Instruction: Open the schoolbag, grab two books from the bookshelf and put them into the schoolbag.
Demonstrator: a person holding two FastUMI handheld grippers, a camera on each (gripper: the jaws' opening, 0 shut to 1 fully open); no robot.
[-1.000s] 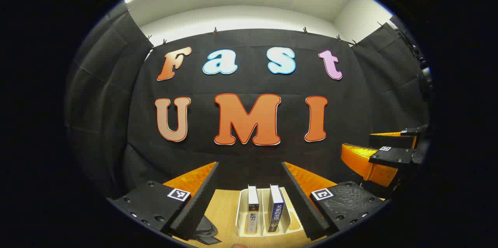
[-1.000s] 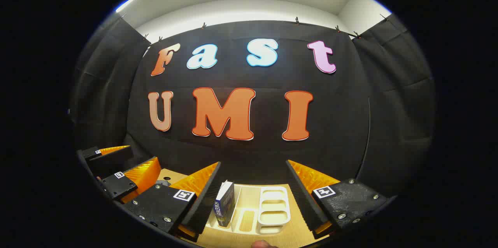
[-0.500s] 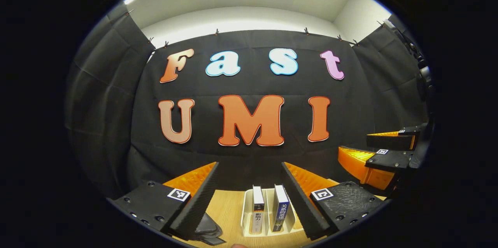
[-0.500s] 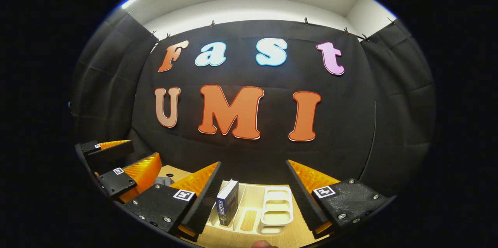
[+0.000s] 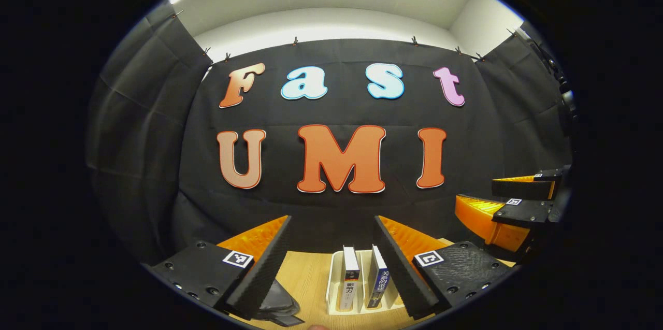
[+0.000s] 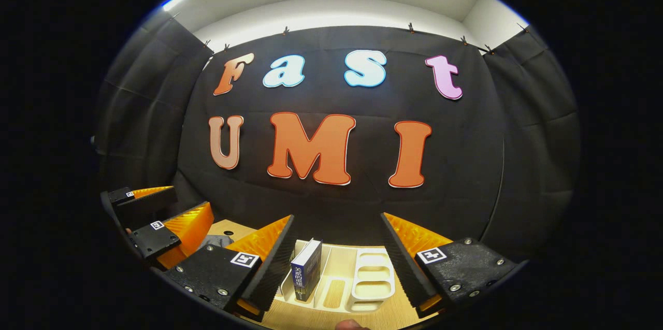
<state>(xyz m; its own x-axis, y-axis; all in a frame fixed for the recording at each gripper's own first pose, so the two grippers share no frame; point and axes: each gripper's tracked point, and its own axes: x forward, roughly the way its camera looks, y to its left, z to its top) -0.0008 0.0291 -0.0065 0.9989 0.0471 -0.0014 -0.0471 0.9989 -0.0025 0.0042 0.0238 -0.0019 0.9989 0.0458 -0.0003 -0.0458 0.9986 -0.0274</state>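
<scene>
Left hand-held gripper (image 5: 331,268) agape before books (image 5: 362,283).

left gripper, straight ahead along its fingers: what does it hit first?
Probably the two books standing in the white bookshelf: the white-spined book and the blue book sit between the open left gripper fingers, low in the left gripper view. Aimed higher, it passes over them to the black cloth wall. Depth unclear.

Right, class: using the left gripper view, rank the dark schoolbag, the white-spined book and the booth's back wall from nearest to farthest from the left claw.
1. The schoolbag, low at the left, beside the left claw's left finger.
2. The white-spined book, upright in the white bookshelf, ahead between the fingers.
3. The back wall, far behind the table.
</scene>
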